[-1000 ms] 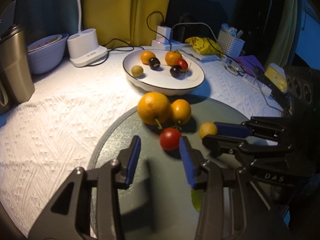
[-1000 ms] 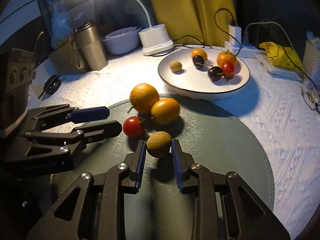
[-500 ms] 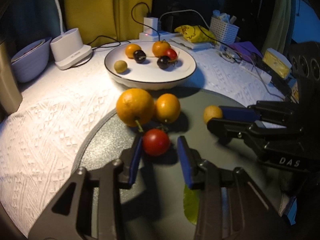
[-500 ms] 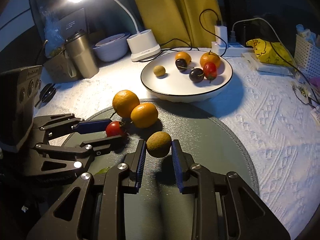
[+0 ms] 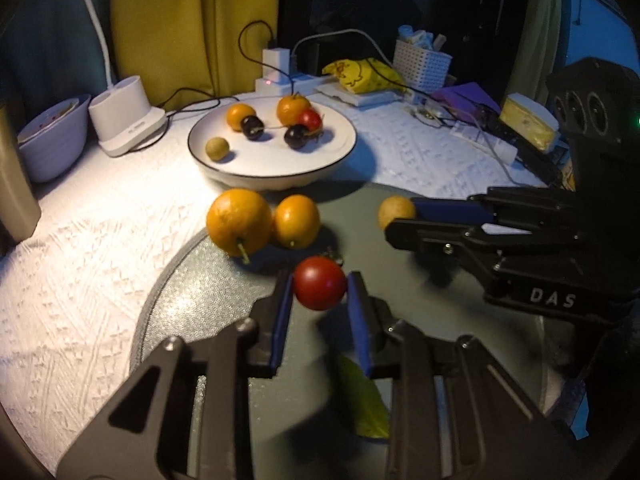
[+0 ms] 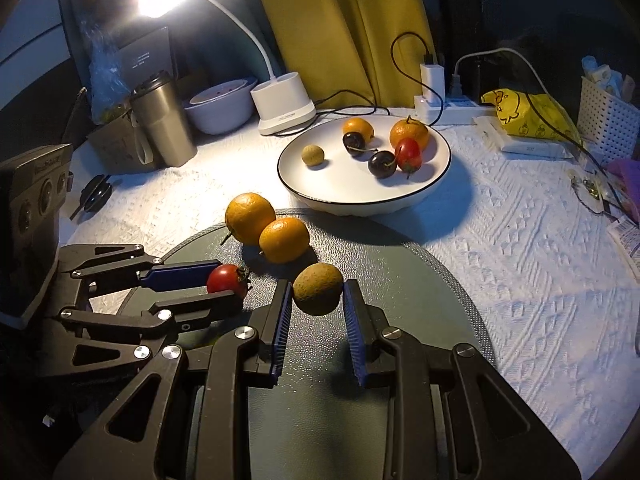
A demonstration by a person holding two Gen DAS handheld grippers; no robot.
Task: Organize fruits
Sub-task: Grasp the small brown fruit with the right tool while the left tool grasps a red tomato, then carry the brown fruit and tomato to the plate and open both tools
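Observation:
My left gripper [image 5: 318, 294] is shut on a red cherry tomato [image 5: 320, 283] and holds it just above the dark round mat [image 5: 208, 312]; it also shows in the right wrist view [image 6: 226, 280]. My right gripper [image 6: 317, 292] is shut on a small brown-green round fruit [image 6: 317, 288], lifted above the mat; the fruit also shows in the left wrist view [image 5: 396, 212]. Two oranges [image 5: 239, 222] [image 5: 297, 221] lie at the mat's far edge. A white plate [image 6: 436, 176] behind them holds several fruits.
A white lamp base [image 6: 284, 104], a steel tumbler [image 6: 162, 118] and a pale bowl [image 6: 220, 106] stand at the back left. A charger and cables [image 6: 430, 80], a yellow bag [image 6: 528, 116] and a white basket [image 6: 608, 114] stand at the back right. A green leaf [image 5: 366, 400] lies on the mat.
My left gripper moved onto the cherry tomato, closed on it and raised it. My right gripper kept hold of the brown-green fruit and lifted it higher.

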